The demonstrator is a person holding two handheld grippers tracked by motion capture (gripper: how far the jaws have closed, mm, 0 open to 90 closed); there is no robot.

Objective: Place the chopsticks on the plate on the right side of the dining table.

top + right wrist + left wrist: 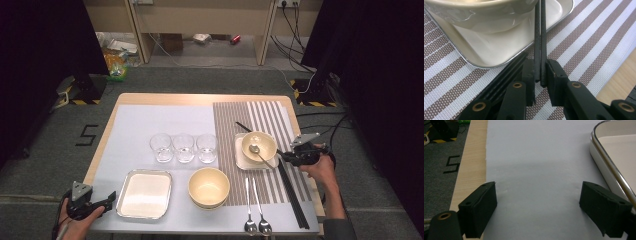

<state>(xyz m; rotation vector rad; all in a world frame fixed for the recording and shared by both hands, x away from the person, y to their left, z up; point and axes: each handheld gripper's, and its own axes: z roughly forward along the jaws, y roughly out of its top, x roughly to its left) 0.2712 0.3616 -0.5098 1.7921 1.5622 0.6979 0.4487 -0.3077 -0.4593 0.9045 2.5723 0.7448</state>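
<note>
Open stretch of pale sheet (150,120) across the far left of the worktop (200,98), free of things from the far edge down to three glasses (183,148) standing in a row. Bare strip along the left edge beside the metal tray (144,194); nothing between the left gripper's (102,201) spread fingers (477,207). Narrow gap between tray and large bowl (209,186). Right side crowded: small bowl (259,145) on a dish (499,47), black chopsticks (292,192) along the striped mat (230,120), two spoons (255,210) near the front edge.
</note>
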